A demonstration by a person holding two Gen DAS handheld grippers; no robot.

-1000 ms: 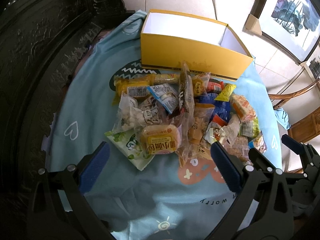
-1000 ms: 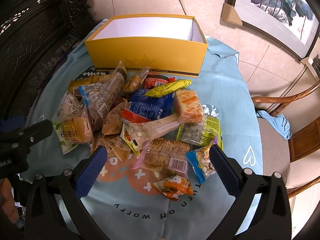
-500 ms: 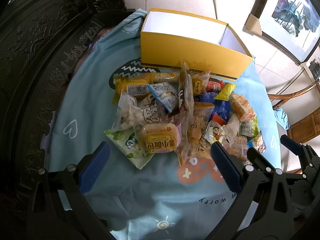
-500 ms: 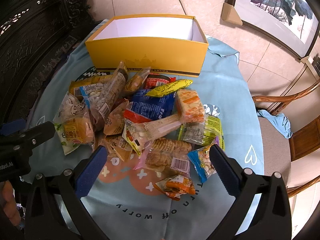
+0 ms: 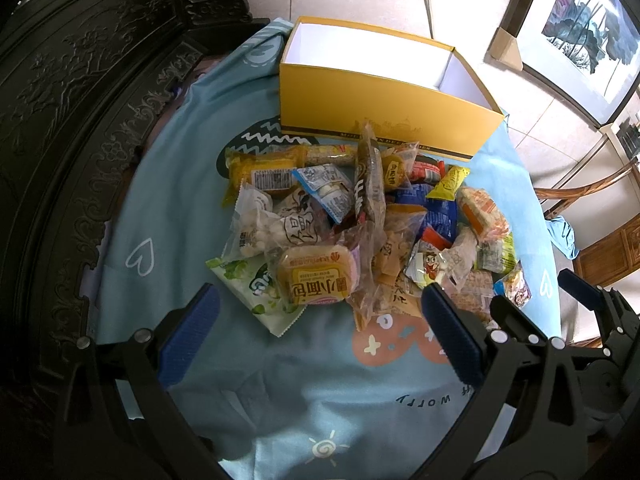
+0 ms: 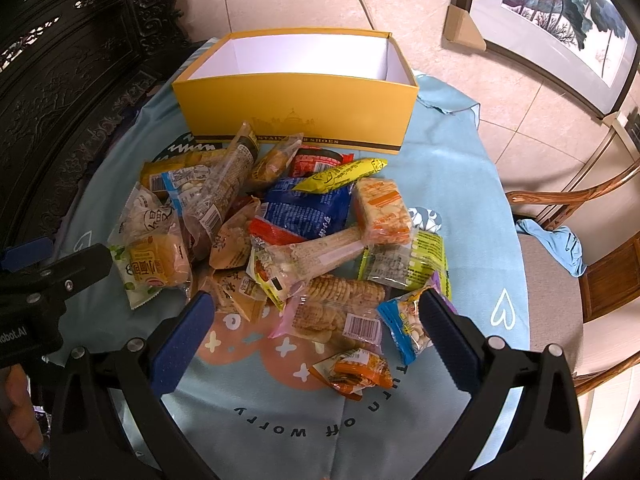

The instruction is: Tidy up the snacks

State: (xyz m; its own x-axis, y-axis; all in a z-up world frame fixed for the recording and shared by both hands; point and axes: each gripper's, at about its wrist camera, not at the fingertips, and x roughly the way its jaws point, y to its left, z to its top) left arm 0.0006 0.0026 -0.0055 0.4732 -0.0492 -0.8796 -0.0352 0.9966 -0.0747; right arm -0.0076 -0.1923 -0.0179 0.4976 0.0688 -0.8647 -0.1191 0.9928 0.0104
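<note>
Left hand-held gripper (image 5: 320, 322): I see it spread wide, holding nothing.
Right hand-held gripper (image 6: 316, 328): likewise wide, nothing held.
Snacks (image 6: 296, 236): heaped mid-counter (image 6: 452, 160), before the yellow box (image 6: 296, 110).
Room: bare cloth along near edge.

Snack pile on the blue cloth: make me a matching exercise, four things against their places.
Things:
1. yellow box
2. small orange packet
3. yellow stick packet
4. bun packet

Places:
A. left edge of the pile, nearest the left gripper
B. alone at the near edge, between the fingers of the right gripper
C. beyond the pile, open and empty
D. on top of the blue bag

Pairs: 1-C, 2-B, 3-D, 4-A
</note>
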